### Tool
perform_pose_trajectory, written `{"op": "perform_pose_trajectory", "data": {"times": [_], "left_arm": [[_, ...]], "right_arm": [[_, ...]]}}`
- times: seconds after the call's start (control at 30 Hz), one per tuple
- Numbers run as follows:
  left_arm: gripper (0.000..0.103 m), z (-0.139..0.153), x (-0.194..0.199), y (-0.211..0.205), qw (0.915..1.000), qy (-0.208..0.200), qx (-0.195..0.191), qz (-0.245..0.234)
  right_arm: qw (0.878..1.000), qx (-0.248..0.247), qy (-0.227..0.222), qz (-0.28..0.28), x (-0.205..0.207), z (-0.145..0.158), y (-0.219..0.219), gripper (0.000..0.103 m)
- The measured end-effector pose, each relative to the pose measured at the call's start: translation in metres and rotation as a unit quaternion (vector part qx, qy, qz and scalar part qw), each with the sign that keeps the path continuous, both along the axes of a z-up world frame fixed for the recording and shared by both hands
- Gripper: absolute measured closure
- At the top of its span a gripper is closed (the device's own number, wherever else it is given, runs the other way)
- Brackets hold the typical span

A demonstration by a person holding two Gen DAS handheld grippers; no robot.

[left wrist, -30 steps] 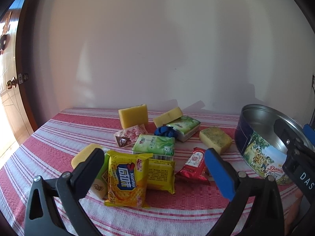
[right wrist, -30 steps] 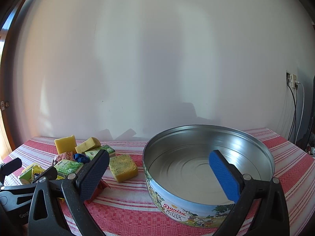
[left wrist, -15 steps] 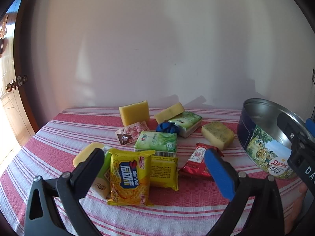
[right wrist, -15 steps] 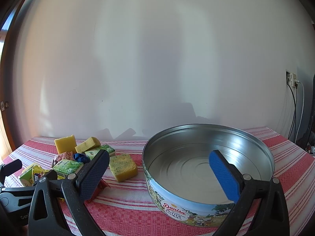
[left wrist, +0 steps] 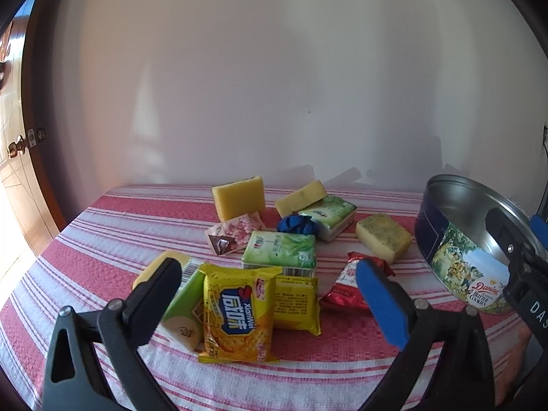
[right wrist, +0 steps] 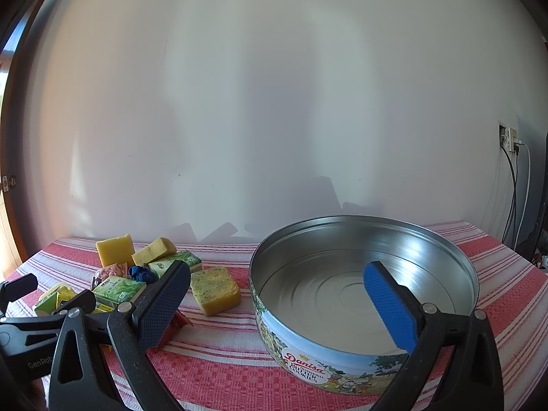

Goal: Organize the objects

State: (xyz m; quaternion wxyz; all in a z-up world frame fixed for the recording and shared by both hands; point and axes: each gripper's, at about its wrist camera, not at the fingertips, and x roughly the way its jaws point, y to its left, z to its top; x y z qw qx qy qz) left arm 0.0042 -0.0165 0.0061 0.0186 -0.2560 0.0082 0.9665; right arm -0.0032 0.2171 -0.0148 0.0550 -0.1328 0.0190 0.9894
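My left gripper (left wrist: 270, 294) is open above a yellow cracker packet (left wrist: 238, 315) that lies between its fingers on the striped cloth. Around it lie a second yellow packet (left wrist: 296, 304), a red wrapper (left wrist: 349, 289), green tissue packs (left wrist: 279, 248), a blue bundle (left wrist: 296, 224), a pink sachet (left wrist: 236, 233) and yellow sponges (left wrist: 239, 197). The round cookie tin (right wrist: 363, 291) stands open and bare inside at the right. Held just before the tin's near rim, my right gripper (right wrist: 277, 298) is open and holds nothing.
A red-and-white striped tablecloth (left wrist: 113, 236) covers the table, which ends at a white wall. A wooden door with a knob (left wrist: 15, 149) is at the far left. A wall socket with cables (right wrist: 512, 140) is at the far right.
The left gripper has drawn slightly lower and closer to the yellow packet; the items and tin shifted a little in its view. The right gripper has stayed put.
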Motion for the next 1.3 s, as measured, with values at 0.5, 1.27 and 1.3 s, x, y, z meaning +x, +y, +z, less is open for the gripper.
{"op": "perform_pose_trajectory", "data": {"times": [0.5,1.27,1.3], "left_arm": [[0.001,0.016,-0.015,-0.1,0.9967,-0.008,0.034,0.072],[0.034,-0.038,-0.03,-0.023,0.9887,-0.136,-0.006,-0.064],[0.044,-0.039,-0.03,-0.022,0.9888,-0.134,-0.011,-0.065]], "right_arm": [[0.99,-0.009,-0.074,0.123,-0.003,-0.003,-0.045,0.001],[0.936,-0.061,-0.295,0.179,-0.085,-0.057,-0.085,0.06],[0.937,-0.062,-0.293,0.181,-0.083,-0.056,-0.084,0.061]]}}
